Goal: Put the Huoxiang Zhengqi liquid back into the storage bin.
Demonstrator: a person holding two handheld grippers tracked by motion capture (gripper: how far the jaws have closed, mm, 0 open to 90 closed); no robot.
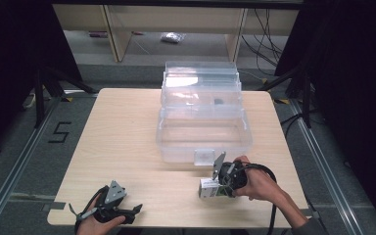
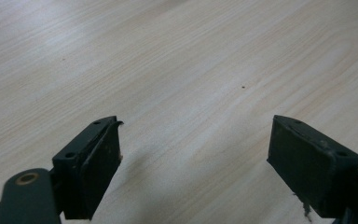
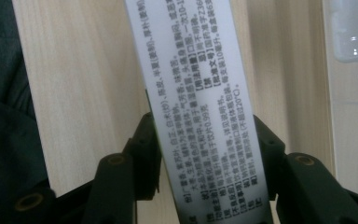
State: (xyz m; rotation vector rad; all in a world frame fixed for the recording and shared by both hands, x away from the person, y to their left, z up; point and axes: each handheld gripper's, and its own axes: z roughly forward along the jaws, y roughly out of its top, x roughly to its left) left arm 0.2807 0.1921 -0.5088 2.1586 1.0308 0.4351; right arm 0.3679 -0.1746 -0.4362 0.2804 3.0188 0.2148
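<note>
A small white carton [image 1: 207,188] printed with black text lies on the wooden table [image 1: 122,132], just in front of a clear plastic storage box [image 1: 245,139]. My right gripper [image 1: 214,189] reaches it from the right, and its pads press on both long sides of the carton [image 3: 191,93]. In the right gripper view my right gripper [image 3: 207,137] is shut on it, with the carton's far end sticking out past the jaws. My left gripper [image 1: 136,210] rests at the table's front left. Its jaws stand wide apart over bare wood, and my left gripper [image 2: 196,140] is open with nothing between its fingers.
The clear storage box stands open at mid-table, its lid [image 1: 200,73] tipped back and its front latch [image 1: 204,156] near the right gripper. A small dark item [image 1: 218,102] lies in the box. Beyond the table are wooden shelving legs [image 1: 120,34] and cables [image 1: 267,34].
</note>
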